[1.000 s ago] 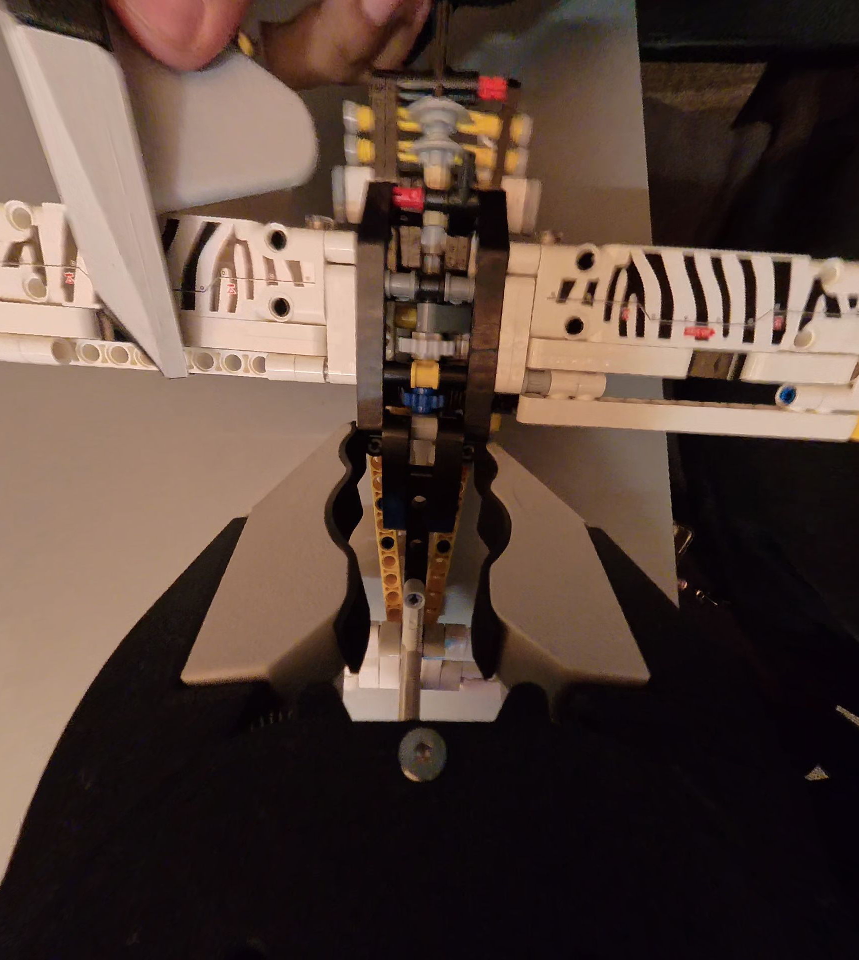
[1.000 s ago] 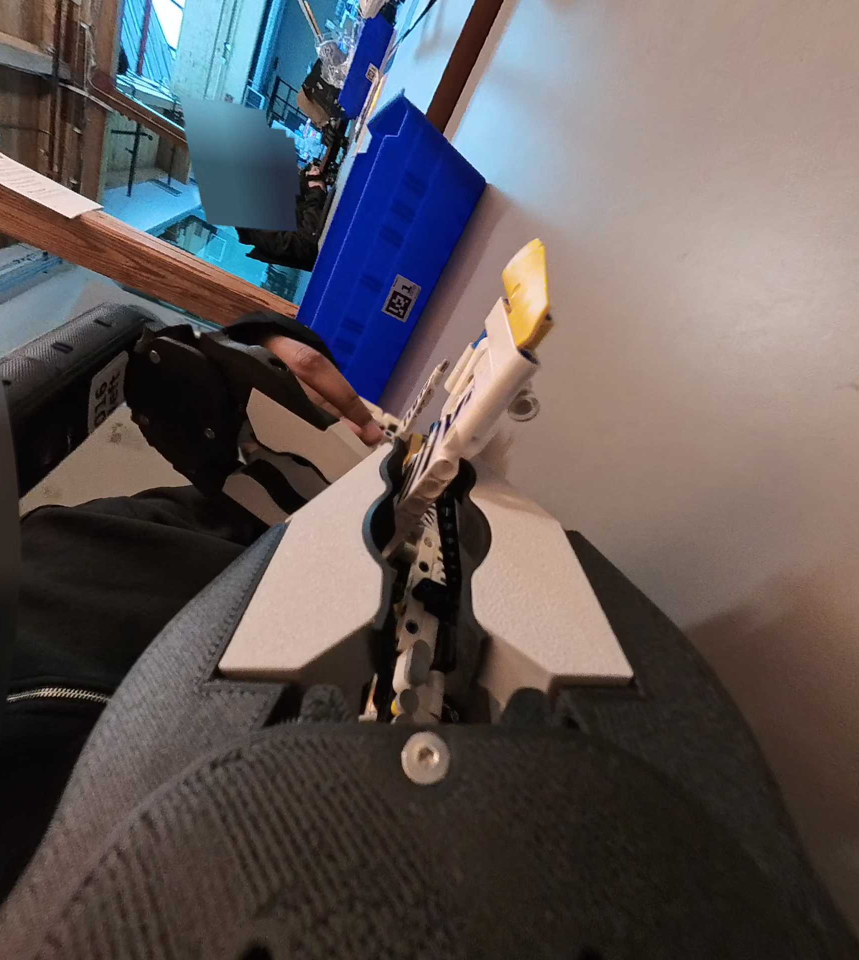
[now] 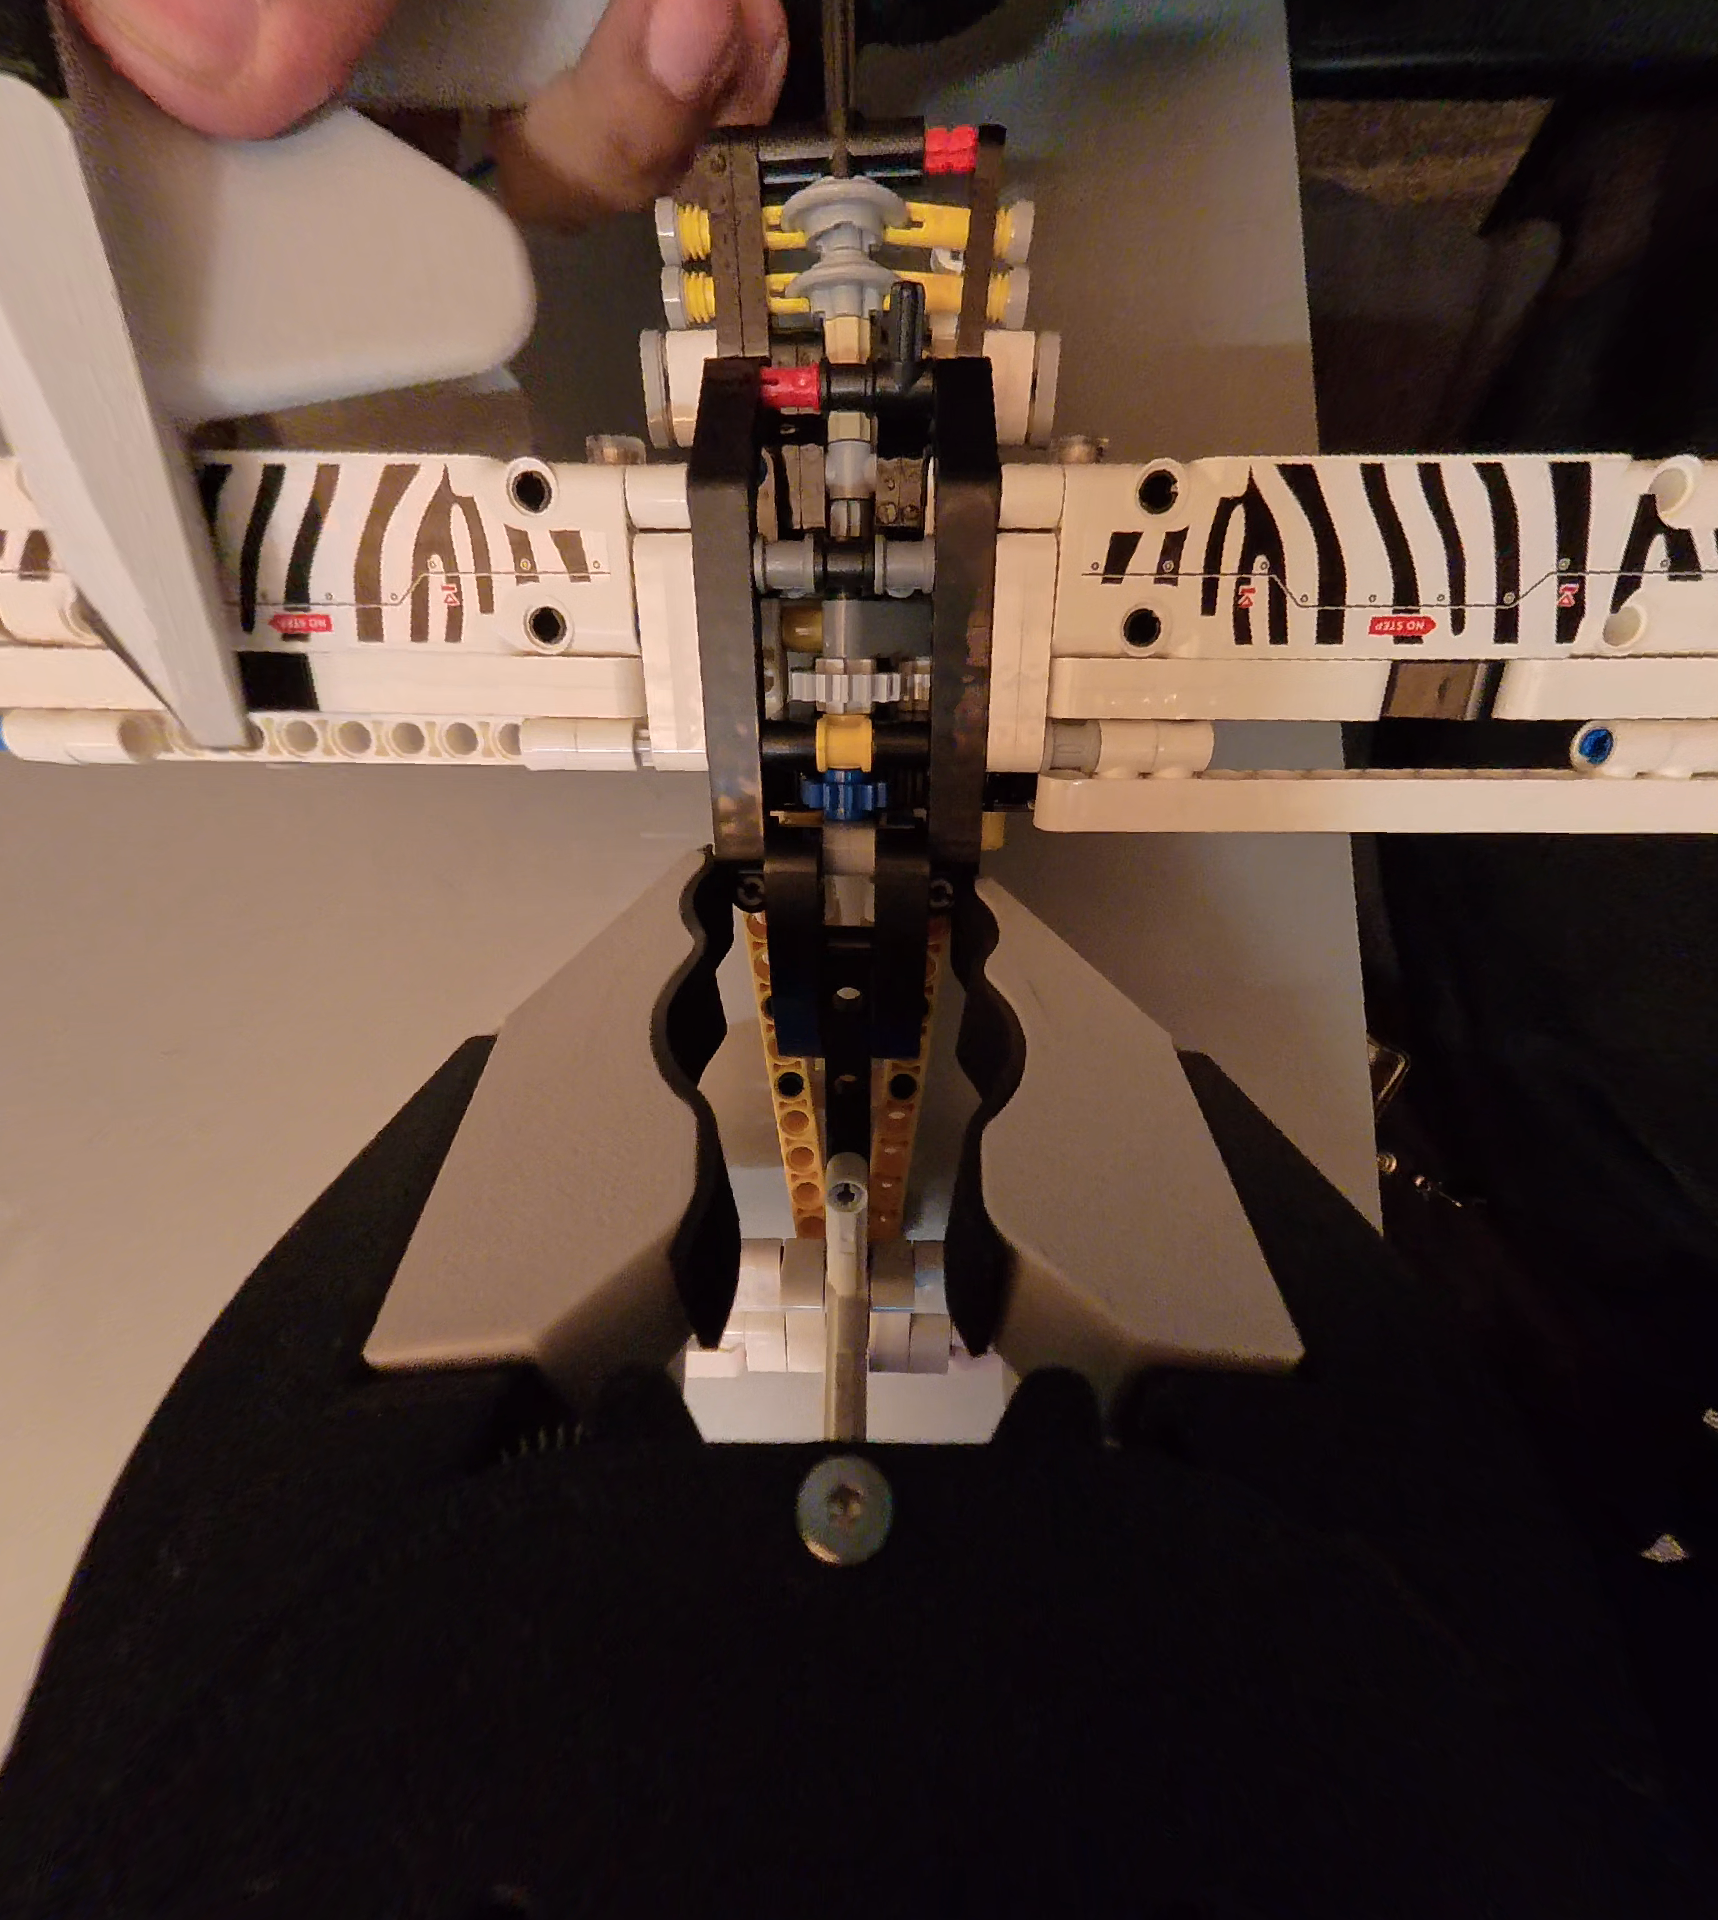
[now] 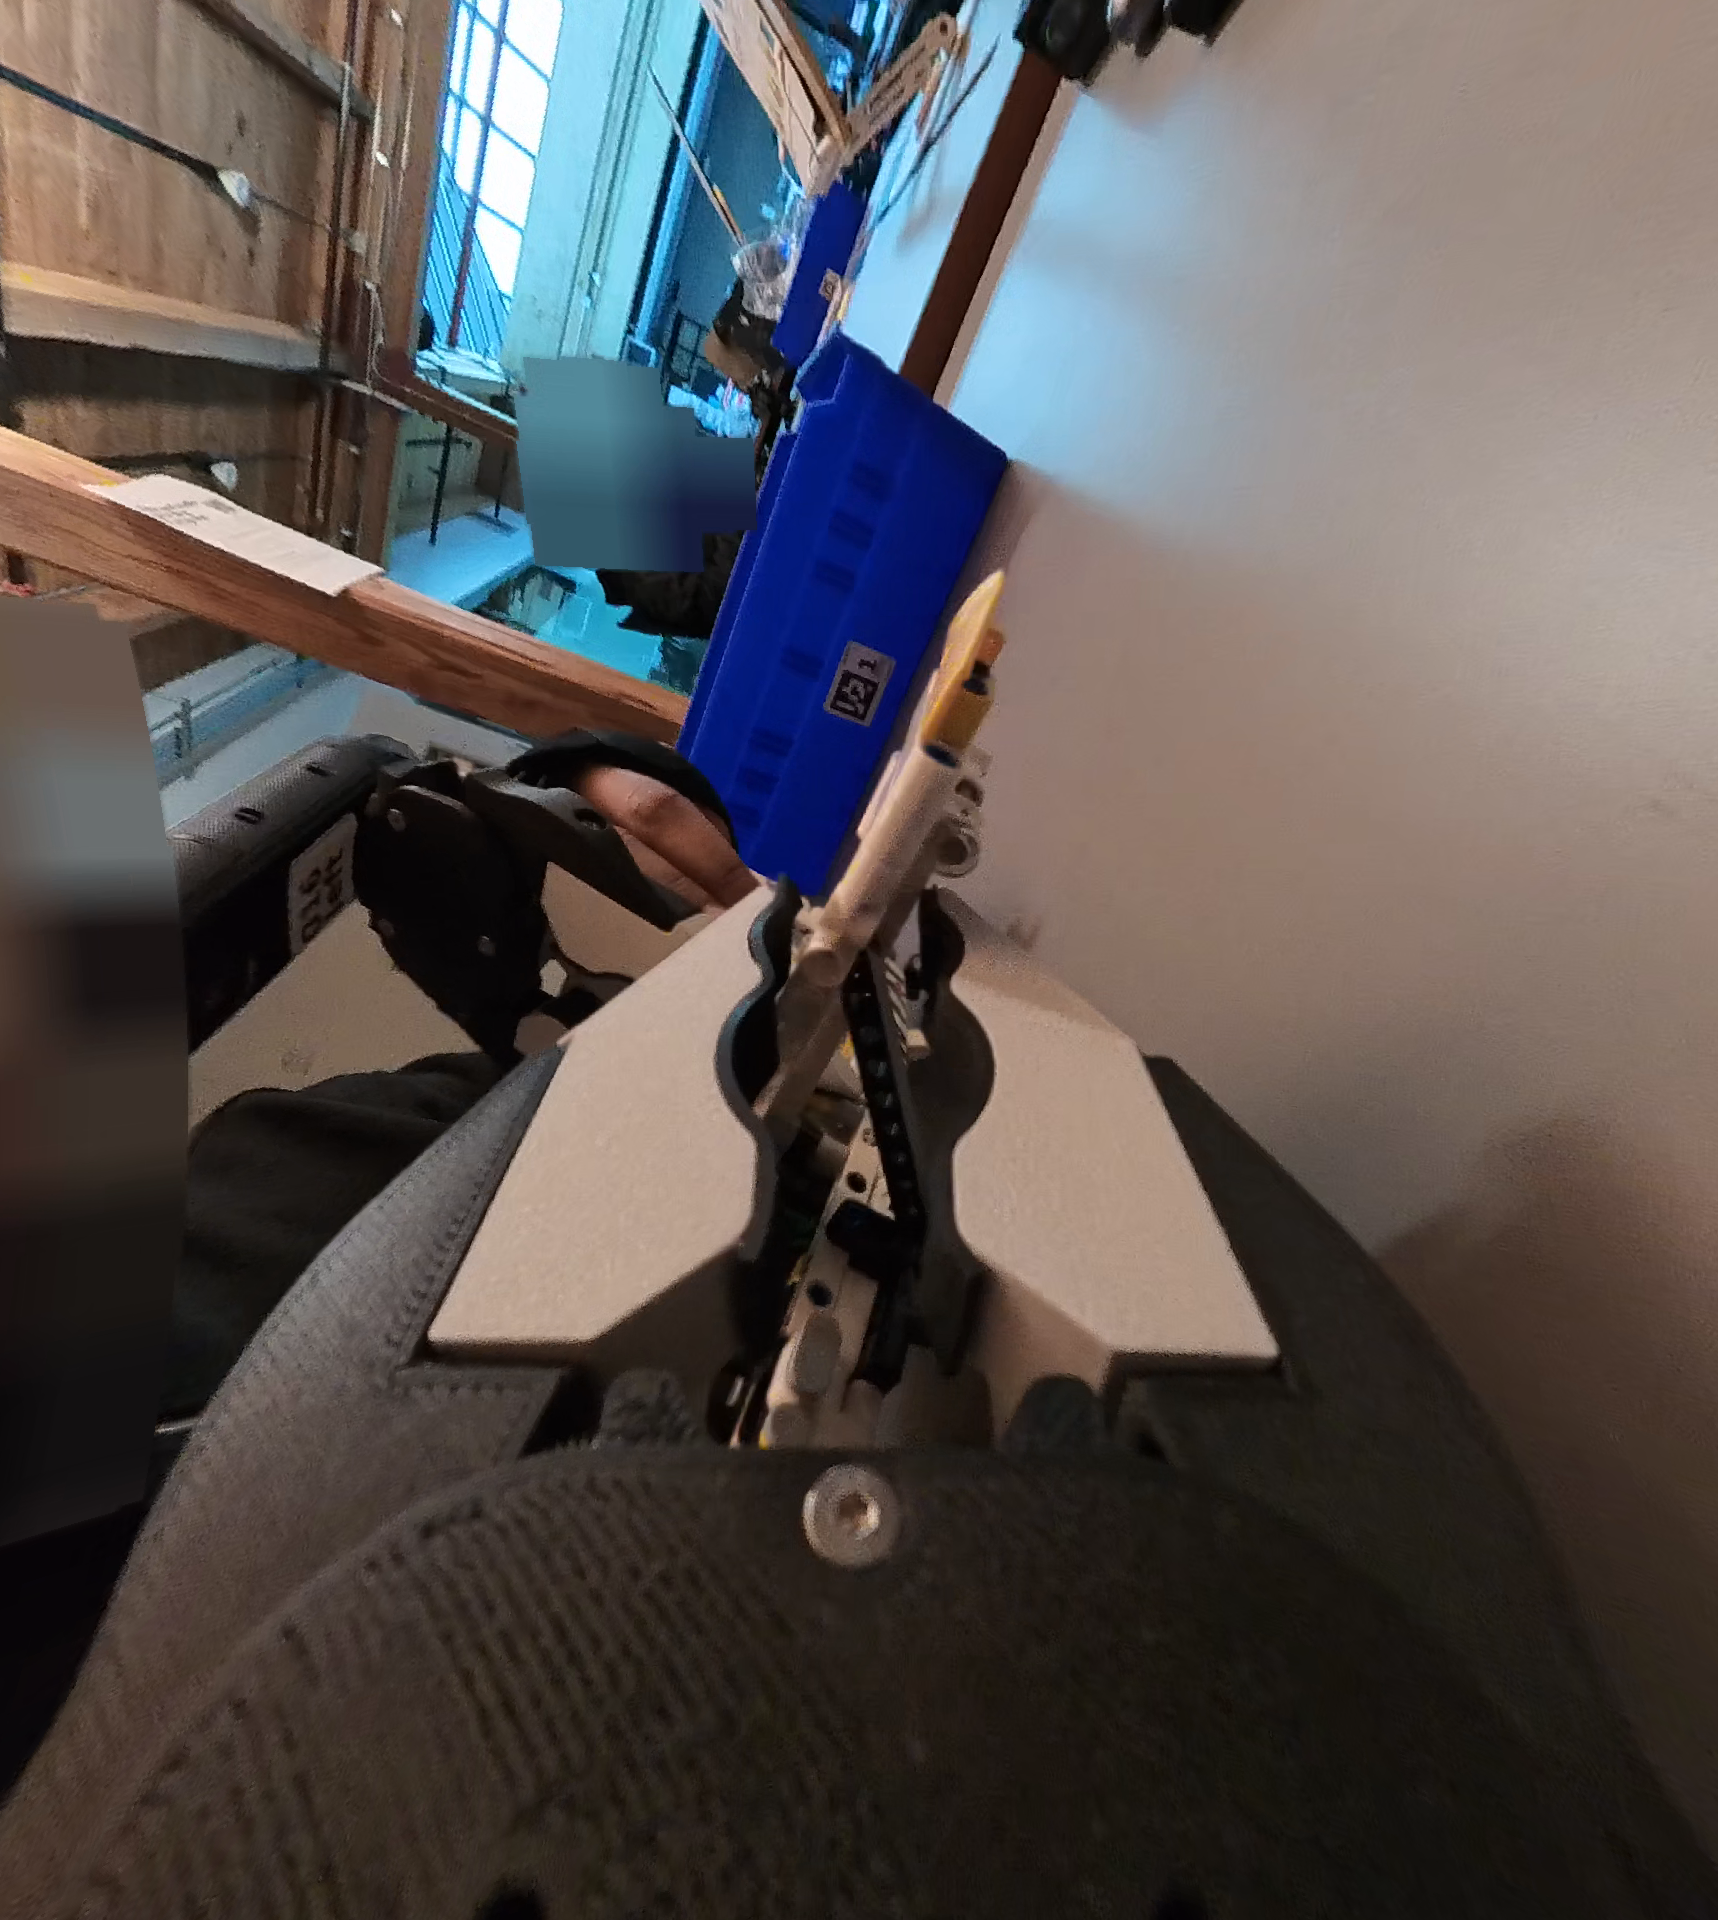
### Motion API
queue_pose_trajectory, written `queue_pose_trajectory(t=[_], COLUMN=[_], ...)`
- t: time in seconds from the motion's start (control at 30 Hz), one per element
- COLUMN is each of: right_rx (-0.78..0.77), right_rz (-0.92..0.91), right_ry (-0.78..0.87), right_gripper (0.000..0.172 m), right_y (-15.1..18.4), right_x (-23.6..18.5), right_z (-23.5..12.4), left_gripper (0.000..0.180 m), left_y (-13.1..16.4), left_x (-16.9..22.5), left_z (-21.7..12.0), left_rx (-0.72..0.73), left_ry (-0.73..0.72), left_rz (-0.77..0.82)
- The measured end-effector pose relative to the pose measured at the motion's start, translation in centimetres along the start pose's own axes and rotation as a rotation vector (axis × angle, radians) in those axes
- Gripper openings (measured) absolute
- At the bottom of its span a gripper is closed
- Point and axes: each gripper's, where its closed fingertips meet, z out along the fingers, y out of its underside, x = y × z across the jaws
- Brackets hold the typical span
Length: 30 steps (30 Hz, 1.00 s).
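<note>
Since a second earlier, the right gripper (image 4: 850, 935) had tilted on the wing (image 4: 922, 790), so the yellow tip (image 4: 974, 623) stood edge-on instead of showing its flat face; the left view stayed nearly unchanged.

Held by both grippers above a grey table (image 3: 211, 1039) was a brick-built model plane (image 3: 839, 623), white with black zebra stripes. The left gripper (image 3: 839, 894) was part-closed around the black and yellow tail boom (image 3: 844, 1039), its wavy black pads (image 3: 704, 997) against the boom's sides. The right gripper's jaws stood narrower, closed on the wing's white beams near the yellow tip; in the left view its grey finger (image 3: 107, 468) crossed the striped wing panel (image 3: 398, 551). Fingers of a hand (image 3: 647, 83) showed at the top edge. A blue bin (image 4: 834, 623) stood behind on the table.
</note>
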Motion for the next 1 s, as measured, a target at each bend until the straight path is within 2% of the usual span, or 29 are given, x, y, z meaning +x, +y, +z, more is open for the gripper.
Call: queue_pose_trajectory(t=[0.1,0.17,0.27,0.33,0.37,0.4,1.0], right_rx=[0.019,-0.012,-0.041,-0.069,-0.083,-0.085,-0.053], right_rz=[0.016,0.016,0.023,0.013,0.0,-0.021,-0.081], right_ry=[-0.011,0.037,0.019,0.028,0.038,0.044,0.02], right_gripper=[0.042,0.046,0.045,0.036,0.019,0.012,0.007], right_y=[0.2,1.4,2.8,3.4,3.6,3.6,2.8], right_x=[-0.5,-0.2,-1.3,-1.7,-1.8,-1.9,-1.9], right_z=[-1.0,-1.5,-1.7,-1.5,-1.3,-1.1,-0.9], left_gripper=[0.041,0.041,0.041,0.041,0.041,0.041,0.041], left_y=[0.2,0.3,0.2,0.1,0.1,0.0,0.1], left_x=[0.0,0.0,0.0,0.1,0.1,0.1,0.6], left_z=[-0.1,-0.2,-0.2,-0.2,-0.1,-0.1,-0.2], left_rx=[-0.018,-0.022,-0.014,-0.01,-0.008,-0.01,0.005], left_ry=[-0.014,-0.014,-0.002,0.004,0.006,0.006,0.035], left_rz=[0.006,0.005,0.0,0.0,0.001,0.001,0.016])
